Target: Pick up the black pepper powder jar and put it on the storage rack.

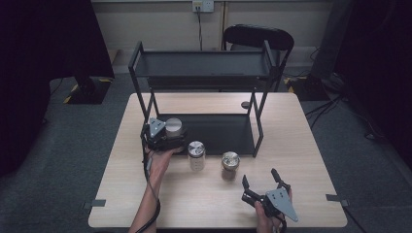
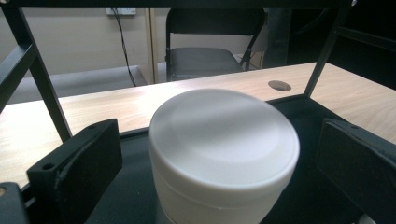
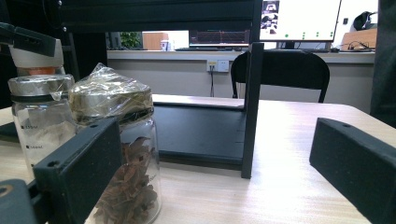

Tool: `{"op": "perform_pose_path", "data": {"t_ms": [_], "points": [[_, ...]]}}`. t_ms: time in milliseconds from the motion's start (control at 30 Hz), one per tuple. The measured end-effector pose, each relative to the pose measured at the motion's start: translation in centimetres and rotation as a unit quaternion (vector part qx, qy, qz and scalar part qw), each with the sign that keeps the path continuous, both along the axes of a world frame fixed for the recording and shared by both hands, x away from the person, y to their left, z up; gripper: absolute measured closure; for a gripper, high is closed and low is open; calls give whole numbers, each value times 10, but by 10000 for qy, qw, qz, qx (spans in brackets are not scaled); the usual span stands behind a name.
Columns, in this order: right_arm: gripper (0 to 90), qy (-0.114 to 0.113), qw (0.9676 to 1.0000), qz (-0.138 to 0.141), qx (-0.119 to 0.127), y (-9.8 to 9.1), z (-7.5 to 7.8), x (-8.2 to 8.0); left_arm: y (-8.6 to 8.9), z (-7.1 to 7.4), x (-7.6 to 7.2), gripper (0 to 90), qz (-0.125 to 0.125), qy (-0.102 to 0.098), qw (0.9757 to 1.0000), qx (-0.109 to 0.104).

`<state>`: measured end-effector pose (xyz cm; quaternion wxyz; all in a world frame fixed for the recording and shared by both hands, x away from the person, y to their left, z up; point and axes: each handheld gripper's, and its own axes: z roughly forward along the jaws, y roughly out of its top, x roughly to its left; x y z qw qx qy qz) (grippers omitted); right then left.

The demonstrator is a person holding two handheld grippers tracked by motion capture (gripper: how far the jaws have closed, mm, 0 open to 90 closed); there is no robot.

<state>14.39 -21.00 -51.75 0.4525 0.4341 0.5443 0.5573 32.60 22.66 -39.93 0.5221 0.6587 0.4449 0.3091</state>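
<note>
Centrally, a white-lidded jar [image 2: 223, 151] stands on the lower shelf [image 1: 221, 133] of a black metal rack [image 1: 204, 68], at the shelf's front left corner. The left gripper [image 1: 167, 138] has its jaws spread wide on either side of this jar; in the left gripper view there is a clear gap between each black pad and the jar's wall, so nothing is gripped. The lid is plain, with no writing.

Just in front of the shelf, on the wooden table [image 1: 311, 160], stand two glass jars with shiny metal lids. The left one, a clear jar [image 1: 196, 155], carries small printed marks on its glass, too small to read. The right one, a jar of brown dried pieces [image 1: 230, 166], has crinkled plastic film over its lid.

The right gripper [image 1: 262, 187] is held near the table's front edge, well apart from both jars, jaws wide open and empty. In its own view, the brown-filled jar sits partly behind its left jaw.

Behind the table stands a black folding chair [image 1: 258, 38], and a wall socket [image 1: 203, 6] with a cable plugged in.
</note>
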Motion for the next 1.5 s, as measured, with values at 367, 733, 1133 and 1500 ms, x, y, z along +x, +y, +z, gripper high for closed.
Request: {"op": "perform_pose_path", "data": {"t_ms": [367,733,1133,1500], "points": [[15,1,10000,-1,1,0,0,0,4,7,-5,0,-84,-154,9998,-134],[15,1,10000,18,-2,-1,0,0,5,9,-14,0,-85,-364,9992,-157],[15,1,10000,19,-1,-1,0,0,8,12,-28,0,-62,-568,9981,-210],[15,1,10000,19,-3,-1,0,0,11,14,-40,0,-90,-736,9970,-240]]}}
